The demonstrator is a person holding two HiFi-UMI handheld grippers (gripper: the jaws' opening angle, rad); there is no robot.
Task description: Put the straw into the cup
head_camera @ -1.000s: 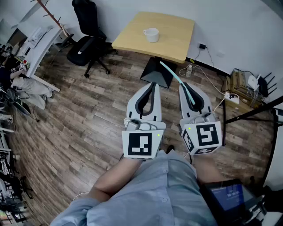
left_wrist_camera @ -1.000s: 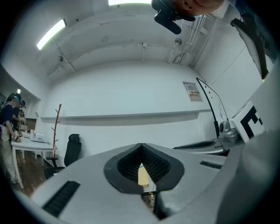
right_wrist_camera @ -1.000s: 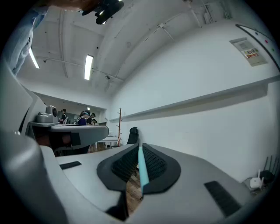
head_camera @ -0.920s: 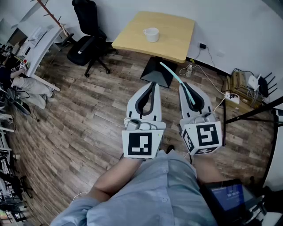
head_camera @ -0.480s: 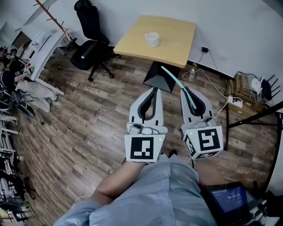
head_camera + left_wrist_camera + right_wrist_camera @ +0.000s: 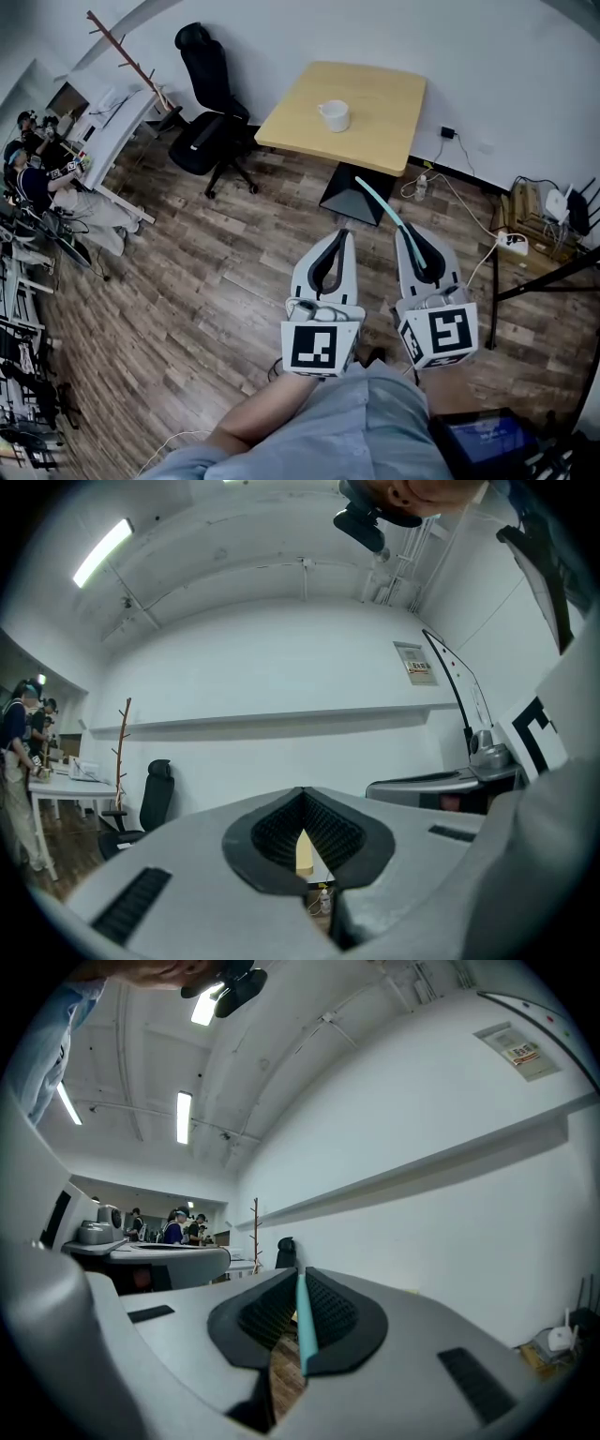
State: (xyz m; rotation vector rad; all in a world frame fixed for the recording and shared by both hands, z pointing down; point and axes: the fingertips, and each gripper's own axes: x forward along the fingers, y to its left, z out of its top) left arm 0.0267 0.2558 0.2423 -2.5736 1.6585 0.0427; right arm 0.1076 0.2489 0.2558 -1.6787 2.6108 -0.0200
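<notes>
A white cup point(image 6: 334, 115) stands on a light wooden table point(image 6: 375, 84) far ahead in the head view. My right gripper point(image 6: 409, 231) is shut on a pale teal straw point(image 6: 382, 204), which sticks out past the jaw tips toward the table. In the right gripper view the straw point(image 6: 302, 1321) runs up between the closed ribbed pads. My left gripper point(image 6: 341, 236) is beside it on the left, shut with nothing in it; the left gripper point(image 6: 302, 808) shows only a sliver of the table between its jaws. Both grippers are well short of the table, over the wooden floor.
A black office chair point(image 6: 211, 103) stands left of the table. A wooden coat rack point(image 6: 127, 47) and a white desk point(image 6: 112, 122) with seated people are at the far left. Cables and a power strip point(image 6: 514, 239) lie on the floor at the right, near a dark stand.
The view has shifted forward: the table, cup and chair now sit lower and nearer in the head view. Both grippers keep their places side by side, the straw still held.
</notes>
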